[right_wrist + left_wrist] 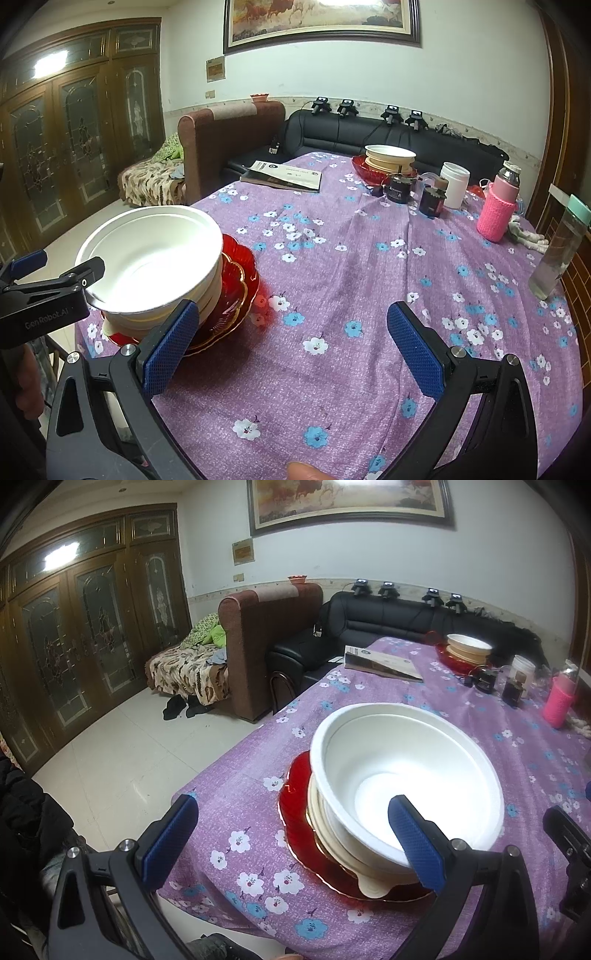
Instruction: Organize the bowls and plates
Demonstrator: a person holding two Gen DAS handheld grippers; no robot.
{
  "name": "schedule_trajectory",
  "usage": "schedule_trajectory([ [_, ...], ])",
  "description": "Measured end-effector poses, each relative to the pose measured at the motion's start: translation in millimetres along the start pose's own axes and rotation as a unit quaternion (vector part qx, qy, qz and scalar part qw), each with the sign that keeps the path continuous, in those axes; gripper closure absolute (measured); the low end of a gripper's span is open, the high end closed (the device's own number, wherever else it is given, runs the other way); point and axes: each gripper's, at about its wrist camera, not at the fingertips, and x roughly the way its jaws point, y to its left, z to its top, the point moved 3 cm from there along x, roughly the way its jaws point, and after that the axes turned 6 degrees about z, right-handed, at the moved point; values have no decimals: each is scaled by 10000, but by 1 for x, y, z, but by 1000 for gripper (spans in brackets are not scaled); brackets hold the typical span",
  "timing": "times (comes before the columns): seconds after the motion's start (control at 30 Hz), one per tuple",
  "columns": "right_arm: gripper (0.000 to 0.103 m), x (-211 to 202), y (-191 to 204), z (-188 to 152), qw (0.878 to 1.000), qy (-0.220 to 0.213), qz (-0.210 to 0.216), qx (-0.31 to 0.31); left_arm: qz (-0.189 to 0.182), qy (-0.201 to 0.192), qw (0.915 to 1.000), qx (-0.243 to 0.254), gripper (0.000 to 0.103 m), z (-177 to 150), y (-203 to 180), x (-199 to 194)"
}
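Note:
A white bowl [406,771] tops a stack of cream bowls [332,834] on a red glass plate [295,805] near the table's front left edge. The stack also shows in the right wrist view: the white bowl [147,258] and the red plate [236,288]. My left gripper [291,838] is open, its right finger over the bowl's near rim, its left finger outside. It shows at the left of the right wrist view [55,273]. My right gripper [291,350] is open and empty above the cloth, right of the stack. A second stack of bowls [388,158] on a red plate stands at the far end.
Purple flowered tablecloth [351,280]. A booklet [284,175] lies at the far left. Dark jars [399,188], a white tub [455,184], a pink-sleeved bottle [498,206] and a clear bottle [557,254] crowd the far right. Sofas stand beyond the table.

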Motion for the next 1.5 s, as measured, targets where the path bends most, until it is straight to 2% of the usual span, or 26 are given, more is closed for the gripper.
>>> schedule_trajectory([
  [0.47,0,5,16,18,9998,-67,157,-98,106,23,9996,-265,0,12,26,5],
  [0.53,0,5,10,18,9999,-63,49,-141,157,-26,9993,-349,1,13,29,-1],
  [0.63,0,-3,-18,13,9992,-51,-380,-147,87,-394,9989,-245,1,19,17,-24],
  [0.7,0,-9,-49,8,9968,-39,-796,-28,-181,-661,9976,-63,0,22,-6,-49],
  [0.77,0,-19,-94,-2,9913,43,-1289,246,-707,-833,9937,241,0,24,-46,-75],
  [0.83,0,-23,-143,-17,9804,243,-1886,525,-1221,-748,9885,493,0,24,-87,-88],
  [0.87,0,-24,-163,-24,9753,338,-2085,649,-1648,-671,9814,725,0,23,-123,-95],
  [0.93,0,-25,-209,-43,9607,589,-2532,972,-2110,-469,9709,1034,0,20,-175,-94],
  [0.97,1,-25,-229,-51,9535,711,-2715,1103,-2377,-342,9632,1205,0,16,-214,-87],
  [1.0,1,-24,-247,-58,9472,821,-2837,1251,-2414,-261,9609,1333,0,12,-243,-77],
  [1.07,1,-18,-288,-75,9330,1067,-3009,1663,-2259,-106,9622,1517,0,1,-291,-48],
  [1.13,1,-9,-316,-90,9211,1335,-3060,2002,-2056,116,9652,1613,1,-10,-314,-18],
  [1.17,1,-5,-324,-94,9185,1394,-3065,2074,-1937,379,9661,1667,1,-17,-327,4],
  [1.23,1,3,-324,-101,9166,1509,-3071,2071,-1860,669,9666,1629,1,-25,-326,25],
  [1.33,1,4,-322,-96,9174,1428,-3141,1984,-1571,818,9705,1636,1,-29,-329,48],
  [1.4,1,7,-320,-94,9183,1443,-3133,1942,-1757,1124,9673,1444,1,-28,-323,57],
  [1.5,1,7,-319,-93,9179,1444,-3131,1961,-1807,1154,9665,1408,1,-28,-321,58],
])
